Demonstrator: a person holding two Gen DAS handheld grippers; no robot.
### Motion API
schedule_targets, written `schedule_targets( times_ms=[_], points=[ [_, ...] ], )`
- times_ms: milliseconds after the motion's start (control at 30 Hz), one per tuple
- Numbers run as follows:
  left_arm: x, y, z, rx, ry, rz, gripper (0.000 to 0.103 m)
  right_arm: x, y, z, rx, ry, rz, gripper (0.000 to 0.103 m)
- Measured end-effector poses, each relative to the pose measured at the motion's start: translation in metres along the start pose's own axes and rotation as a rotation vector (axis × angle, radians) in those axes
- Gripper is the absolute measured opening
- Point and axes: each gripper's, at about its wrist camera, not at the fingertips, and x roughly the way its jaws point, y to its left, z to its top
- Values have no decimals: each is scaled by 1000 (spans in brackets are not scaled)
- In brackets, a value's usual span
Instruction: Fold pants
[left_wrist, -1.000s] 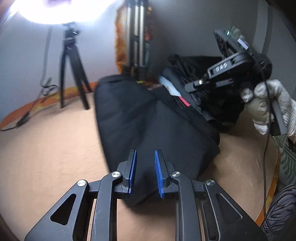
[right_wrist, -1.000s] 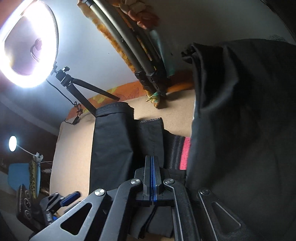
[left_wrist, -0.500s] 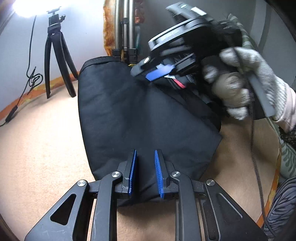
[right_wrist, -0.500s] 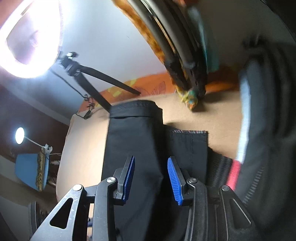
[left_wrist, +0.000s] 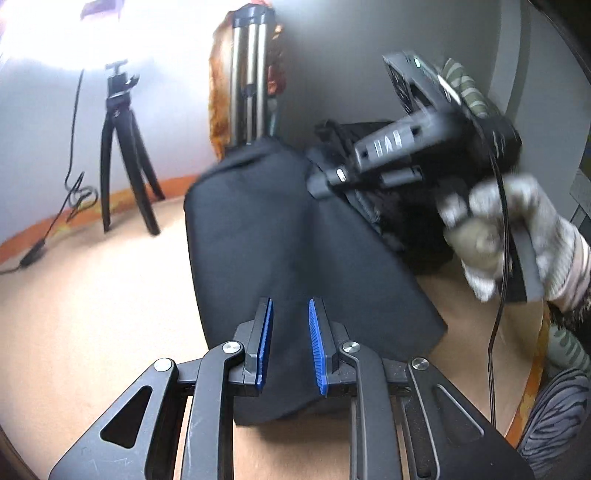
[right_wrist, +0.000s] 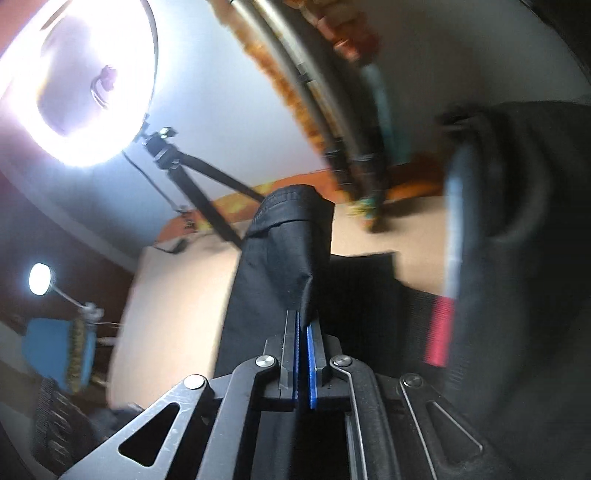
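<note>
Black woven fabric makes up the pants (left_wrist: 288, 236), which lie spread on the tan table (left_wrist: 92, 314), running from the near edge toward 12 o'clock, where a silver tripod (left_wrist: 251, 74) stands. Judged from the drape and soft creases, the cloth is light, limp and non-fragile; it will sag wherever unsupported and may slip if pinched in a single layer. Recommended grip points are a hem, a corner or the waistband, taken through all layers.

Right tongs (right_wrist: 303, 332): closed, with a raised fold of the black fabric pinched between the blue pads (right_wrist: 314, 354). The fold rises as a tented peak toward 12 o'clock in the right wrist view. A red-and-black striped band (right_wrist: 439, 328) lies at 3 o'clock of the tongs. In the left wrist view, the gloved right hand (left_wrist: 517, 236) holds this tool at 2 o'clock, angled down toward the far part of the garment.

Left tongs (left_wrist: 290, 343): parted by a narrow gap, with nothing between the pads. They are angled down over the near edge of the pants. Whether they touch the cloth cannot be determined.

A small black tripod (left_wrist: 122, 147) stands at 10 o'clock, well apart from the garment.
</note>
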Motion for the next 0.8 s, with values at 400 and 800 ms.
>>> schedule_targets(
  times_ms=[400, 800],
  points=[
    [51, -32, -13, 94, 123, -50, 18, 10, -14, -6, -49, 44, -251, 2],
    [48, -34, -16, 114, 121, -37, 18, 9, 40, 39, -214, -40, -91, 31]
  ],
)
